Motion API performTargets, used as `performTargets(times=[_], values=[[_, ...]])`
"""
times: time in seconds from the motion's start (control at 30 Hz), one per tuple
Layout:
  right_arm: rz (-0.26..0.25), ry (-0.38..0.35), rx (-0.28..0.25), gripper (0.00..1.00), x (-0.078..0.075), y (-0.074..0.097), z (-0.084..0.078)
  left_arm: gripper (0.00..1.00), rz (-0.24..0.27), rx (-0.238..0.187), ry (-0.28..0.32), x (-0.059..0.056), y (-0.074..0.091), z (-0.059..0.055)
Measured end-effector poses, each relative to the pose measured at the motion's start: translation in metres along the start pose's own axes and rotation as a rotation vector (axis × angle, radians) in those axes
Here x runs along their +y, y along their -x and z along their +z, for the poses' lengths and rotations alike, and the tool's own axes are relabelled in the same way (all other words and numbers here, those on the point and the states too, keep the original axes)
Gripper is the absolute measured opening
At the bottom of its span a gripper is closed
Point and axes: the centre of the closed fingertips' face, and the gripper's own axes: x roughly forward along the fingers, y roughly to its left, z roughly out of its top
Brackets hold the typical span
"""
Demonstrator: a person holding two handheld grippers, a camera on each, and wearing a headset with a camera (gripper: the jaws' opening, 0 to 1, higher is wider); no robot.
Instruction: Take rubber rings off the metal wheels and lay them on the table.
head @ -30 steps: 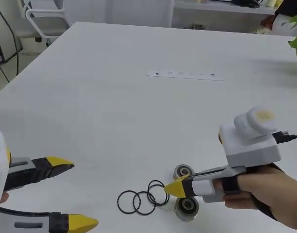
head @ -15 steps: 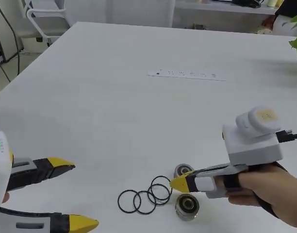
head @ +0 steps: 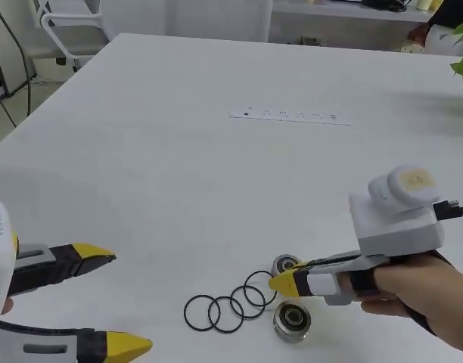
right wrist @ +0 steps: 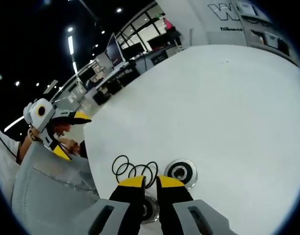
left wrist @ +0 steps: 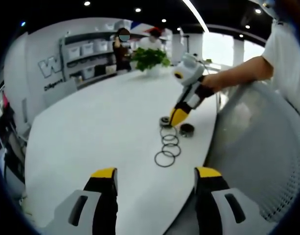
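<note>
Rubber rings: where do they lie now?

Four of them, in a loose chain on the near tabletop, just left of the far wheel and the near wheel.

What has changed?

The chain is longer. A second ago the rightmost ring lay over its neighbour. Now it is drawn out rightward, touching the tip of the right gripper, which has shifted right too.

Do its fingers hold that ring?

They are clenched almost together between the wheels. Whether they nip the ring's edge, I cannot tell.

And the left gripper?

Fingers released, spread wide at the near left, well apart from everything, unmoved.

So the task?

Likely close to done. Both wheels look bare, though a thin ring left on one would be hard to see.
</note>
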Motion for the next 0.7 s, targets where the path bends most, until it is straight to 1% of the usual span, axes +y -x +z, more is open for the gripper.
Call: performTargets(times=[0.13, 0.33, 0.4, 0.53, 0.63, 0.67, 0.7], values=[[-0.009, 0.027, 0.008, 0.09, 0.000, 0.000, -0.001, 0.64, -0.001, 0.000, -0.006, 0.000, 0.000, 0.001], [0.009, 0.047, 0.029, 0.14, 0.006, -0.005, -0.004, 0.63, 0.002, 0.001, -0.008, 0.000, 0.001, 0.001], [0.012, 0.064, 0.029, 0.16, 0.008, -0.005, -0.004, 0.62, 0.000, 0.000, -0.013, -0.001, 0.001, 0.002], [0.032, 0.126, -0.002, 0.20, 0.014, -0.006, 0.004, 0.62, 0.000, -0.001, -0.014, -0.002, 0.000, 0.002], [0.019, 0.161, -0.011, 0.23, 0.014, -0.007, 0.007, 0.62, -0.001, 0.002, -0.016, -0.002, 0.000, 0.002], [0.021, 0.190, -0.018, 0.23, 0.014, -0.007, 0.008, 0.62, -0.002, 0.003, -0.016, -0.002, -0.001, 0.002], [0.020, 0.204, -0.022, 0.24, 0.014, -0.008, 0.009, 0.62, -0.003, 0.004, -0.016, -0.002, -0.001, 0.002]])
